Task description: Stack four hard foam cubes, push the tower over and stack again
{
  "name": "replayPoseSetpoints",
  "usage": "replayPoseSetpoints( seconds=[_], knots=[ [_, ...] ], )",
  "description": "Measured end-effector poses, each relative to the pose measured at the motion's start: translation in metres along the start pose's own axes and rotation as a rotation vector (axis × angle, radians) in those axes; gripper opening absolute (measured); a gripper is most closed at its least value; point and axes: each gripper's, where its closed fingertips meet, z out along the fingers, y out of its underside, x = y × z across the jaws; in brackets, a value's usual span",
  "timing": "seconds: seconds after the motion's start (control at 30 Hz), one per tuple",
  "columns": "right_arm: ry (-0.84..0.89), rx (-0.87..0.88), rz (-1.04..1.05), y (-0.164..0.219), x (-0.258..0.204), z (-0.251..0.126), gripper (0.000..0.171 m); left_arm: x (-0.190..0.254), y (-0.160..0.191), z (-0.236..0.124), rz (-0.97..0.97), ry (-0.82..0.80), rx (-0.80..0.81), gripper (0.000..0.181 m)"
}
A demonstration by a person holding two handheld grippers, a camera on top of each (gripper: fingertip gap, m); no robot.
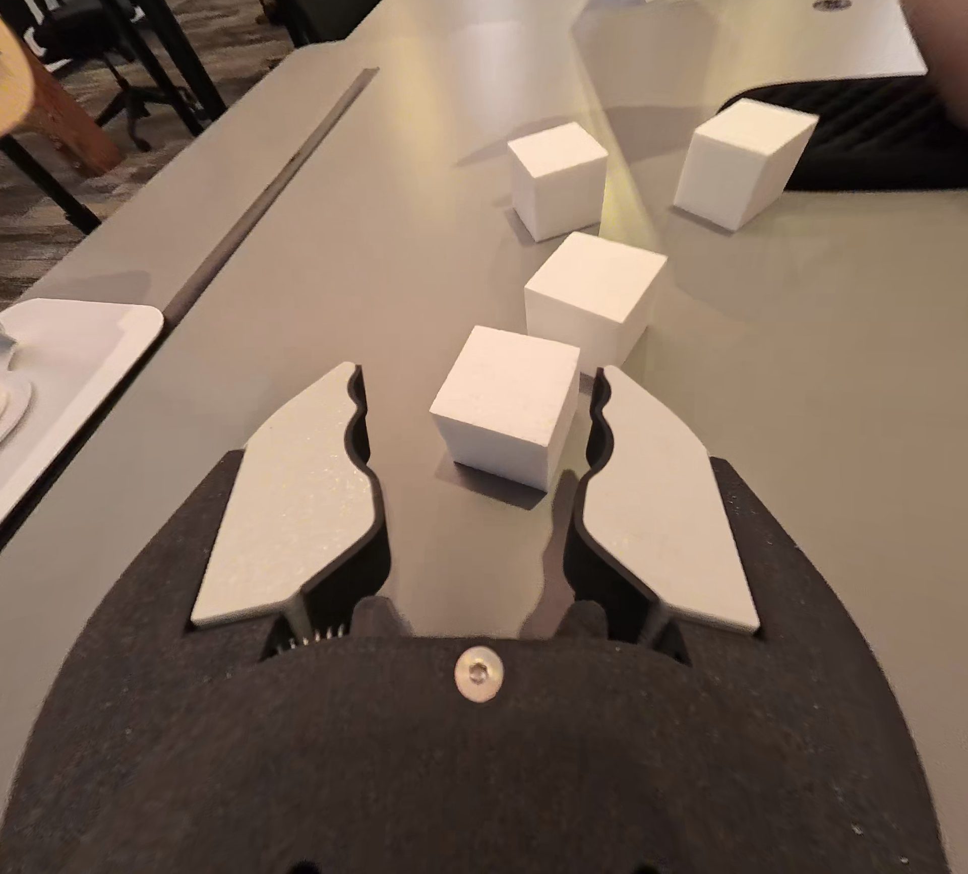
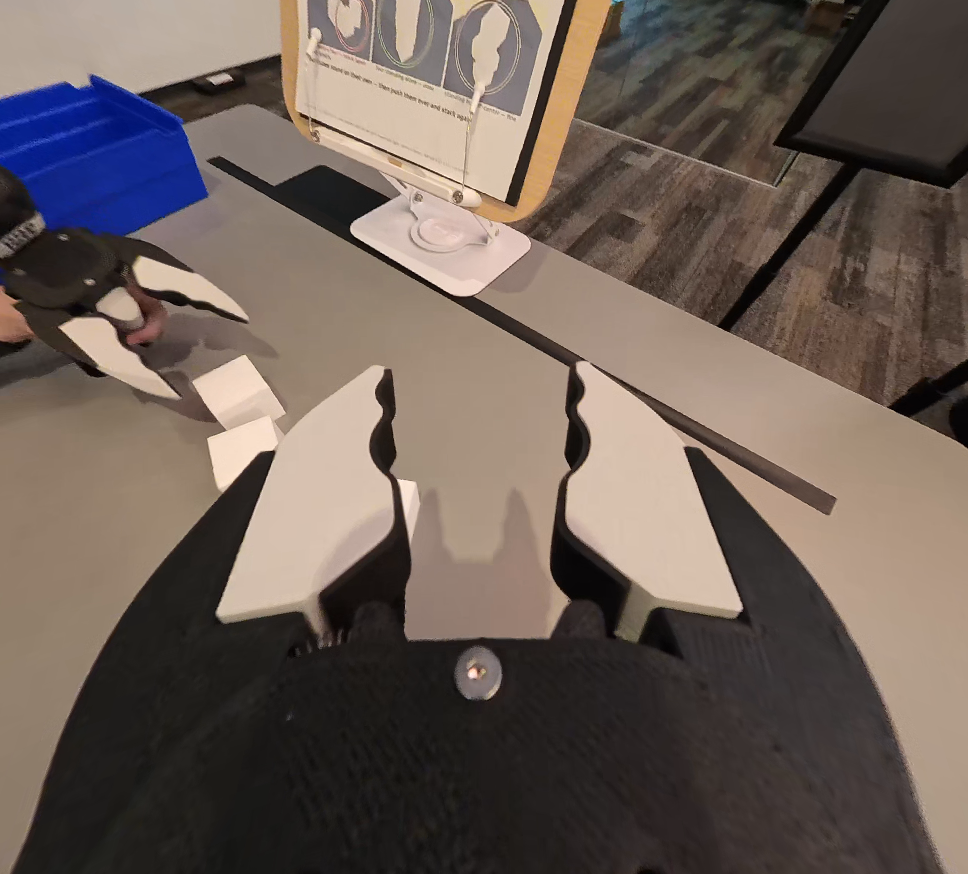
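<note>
Left wrist view: left gripper [image 1: 479, 380] jaws spread wide, nearest foam cube [image 1: 505, 406] sitting loose between the tips. Right gripper [image 2: 479, 377] jaws spread too, gripping nothing.

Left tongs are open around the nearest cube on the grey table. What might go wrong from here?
1. The nearest cube sits close to the left tongs' right finger, so closing may nudge or twist it.
2. The second cube stands just behind; pushing forward could bump it.
3. The far right cube rests near the table edge.
</note>
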Motion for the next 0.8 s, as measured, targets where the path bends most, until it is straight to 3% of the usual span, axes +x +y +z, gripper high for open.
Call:
replayPoseSetpoints(
  seconds=[0.23,0.37,0.43,0.5,0.63,0.8],
  knots=[
    [-0.023,0.01,0.033,0.002,0.0,0.0,0.064,0.0,0.027,0.023,0.055,0.056,-0.123,0.079],
    [-0.017,0.012,0.032,0.002,0.001,0.001,0.064,0.005,0.029,0.026,0.066,0.09,-0.142,0.061],
    [-0.017,0.012,0.034,0.002,0.001,0.001,0.064,0.008,0.026,0.024,0.046,0.113,-0.13,0.06],
    [-0.015,0.011,0.034,0.002,0.002,0.0,0.064,0.005,0.007,0.016,0.02,0.112,-0.065,0.06],
    [-0.017,0.027,0.043,0.0,0.003,0.0,0.064,0.009,-0.061,-0.006,0.083,0.122,0.127,0.06],
    [-0.03,-0.004,0.058,0.009,0.003,0.005,0.063,0.04,-0.086,0.019,0.189,0.253,0.098,0.06]
  ],
)
